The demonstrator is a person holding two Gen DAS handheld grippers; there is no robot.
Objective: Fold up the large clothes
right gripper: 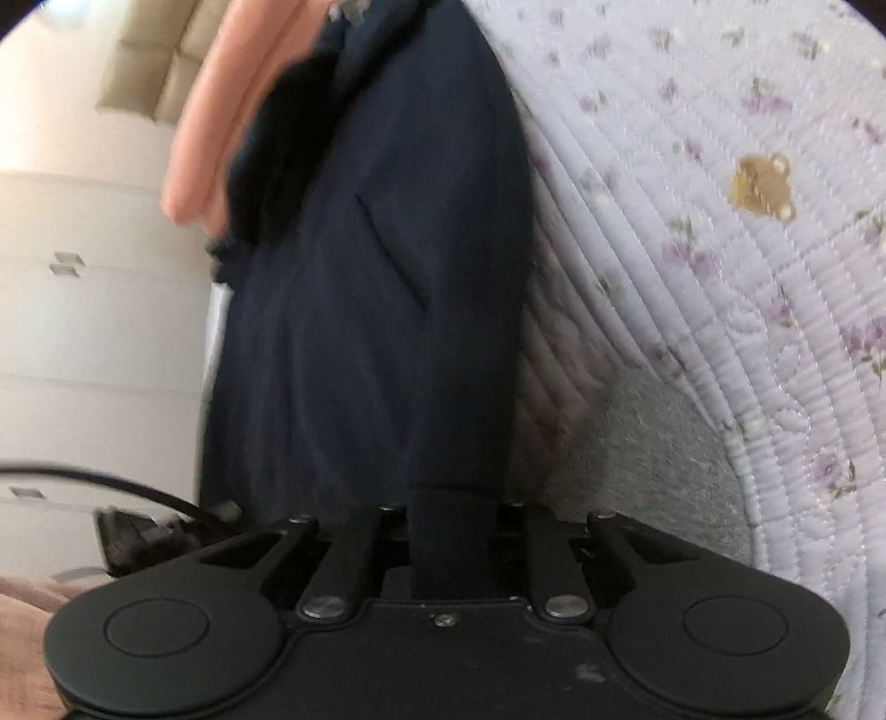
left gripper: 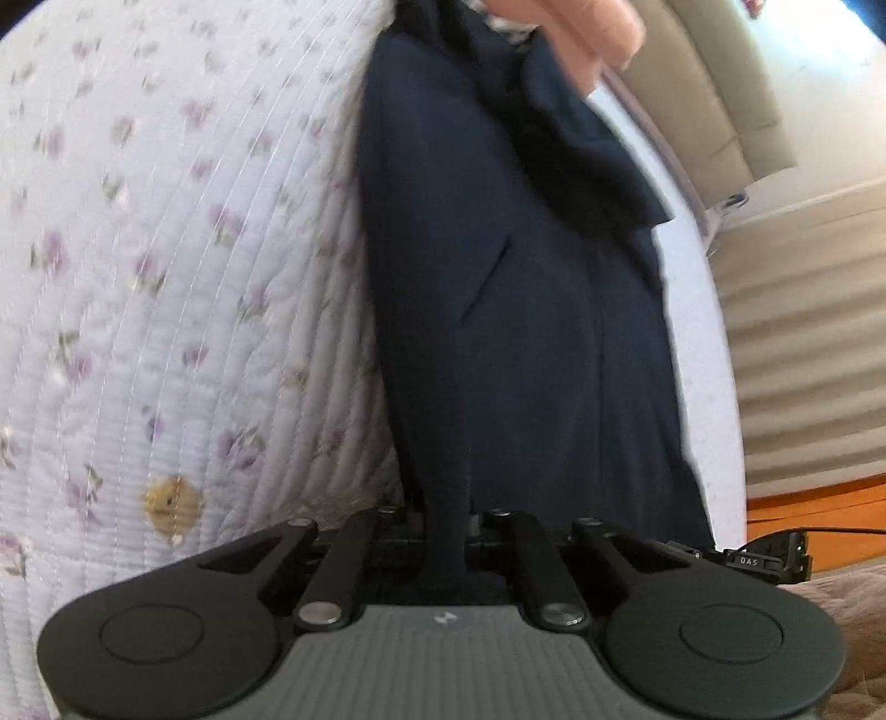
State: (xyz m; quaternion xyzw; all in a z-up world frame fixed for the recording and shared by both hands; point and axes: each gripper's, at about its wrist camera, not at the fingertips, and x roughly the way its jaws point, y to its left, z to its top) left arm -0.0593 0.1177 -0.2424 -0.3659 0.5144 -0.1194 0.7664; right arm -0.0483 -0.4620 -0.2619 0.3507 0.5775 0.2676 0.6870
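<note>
We see the left gripper (left gripper: 443,531) at six o'clock in its own view, its jaws pressed together on a narrow bunch of the dark navy garment (left gripper: 498,310). From that pinch the cloth widens and runs up toward twelve o'clock, lying over the quilted bedspread (left gripper: 166,249), which is pale lilac with small purple flowers. A small tan embroidered patch (left gripper: 171,507) sits on the quilt at about eight o'clock. At one o'clock a peach-pink cloth (left gripper: 598,33) lies against the far end of the garment, where the navy fabric is rumpled into darker folds. White drawer fronts (left gripper: 803,332) fill the three o'clock side.

In the right wrist view we find the right gripper (right gripper: 451,531) at six o'clock too, its jaws likewise pinching a folded edge of the same navy garment (right gripper: 360,277). The cloth rises from the pinch toward twelve o'clock, with a diagonal crease across its middle. The bedspread (right gripper: 747,304) spreads from one to four o'clock, and its tan patch (right gripper: 761,185) shows at two o'clock. The peach-pink cloth (right gripper: 221,138) lies at eleven o'clock, touching the garment's bunched end. A black cable (right gripper: 138,490) curves in at eight o'clock.
</note>
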